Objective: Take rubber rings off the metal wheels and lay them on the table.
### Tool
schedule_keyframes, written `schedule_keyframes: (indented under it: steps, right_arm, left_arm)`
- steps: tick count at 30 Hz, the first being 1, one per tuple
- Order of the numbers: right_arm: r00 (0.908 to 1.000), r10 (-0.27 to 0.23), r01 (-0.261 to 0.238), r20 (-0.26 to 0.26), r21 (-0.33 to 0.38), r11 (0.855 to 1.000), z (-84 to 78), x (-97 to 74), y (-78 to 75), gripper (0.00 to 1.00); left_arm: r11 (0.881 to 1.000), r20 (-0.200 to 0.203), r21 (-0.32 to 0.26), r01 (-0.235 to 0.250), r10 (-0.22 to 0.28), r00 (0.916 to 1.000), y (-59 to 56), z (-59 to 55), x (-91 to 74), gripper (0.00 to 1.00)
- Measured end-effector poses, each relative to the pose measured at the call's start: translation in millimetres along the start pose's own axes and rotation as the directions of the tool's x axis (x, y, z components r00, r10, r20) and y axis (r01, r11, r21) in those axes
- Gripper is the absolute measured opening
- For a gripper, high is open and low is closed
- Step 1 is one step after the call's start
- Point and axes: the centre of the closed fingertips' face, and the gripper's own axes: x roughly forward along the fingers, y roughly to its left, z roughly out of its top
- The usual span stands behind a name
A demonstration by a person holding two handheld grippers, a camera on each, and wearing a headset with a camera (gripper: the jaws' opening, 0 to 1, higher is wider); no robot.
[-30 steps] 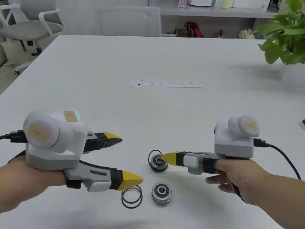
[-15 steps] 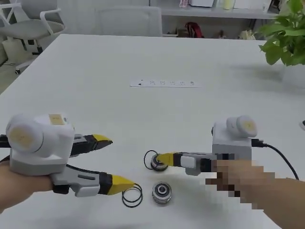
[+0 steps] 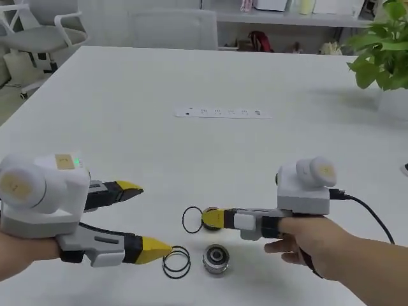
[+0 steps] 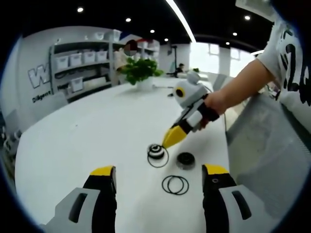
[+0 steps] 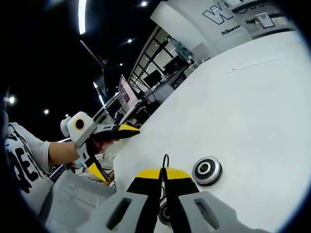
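My right gripper point(image 3: 207, 218) lies low over the white table point(image 3: 204, 76), shut on a thin black rubber ring point(image 3: 184, 220) that loops out to the left of its yellow tips. In the left gripper view this ring point(image 4: 158, 166) hangs loosely around a metal wheel point(image 4: 155, 151). The right gripper view shows the ring point(image 5: 165, 159) pinched between my shut jaws point(image 5: 164, 172). A second metal wheel point(image 3: 216, 257) stands nearer me, with loose rings point(image 3: 176, 262) lying beside it. My left gripper point(image 3: 150, 218) hovers open to the left, holding nothing.
A white power strip point(image 3: 222, 113) lies flat at the table's middle. A green plant point(image 3: 382, 54) stands at the far right edge. Office chairs point(image 3: 38, 32) and shelves sit beyond the table. A black cable point(image 3: 376, 220) trails from my right gripper.
My right gripper has moved left with the ring, pulling its loop out to the left of the wheel. My left gripper has drawn back to the left, still open.
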Motion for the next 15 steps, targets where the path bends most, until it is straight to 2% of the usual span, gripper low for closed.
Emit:
schedule_keyframes:
  steps: [15]
  right_arm:
    - [0.9972, 0.056, -0.055, -0.051, 0.02, 0.998, -14.7, 9.2, 16.5, 0.0]
  left_arm:
    - [1.0, -0.003, -0.001, -0.003, 0.003, 1.0, -1.6, -1.6, -2.9, 0.73]
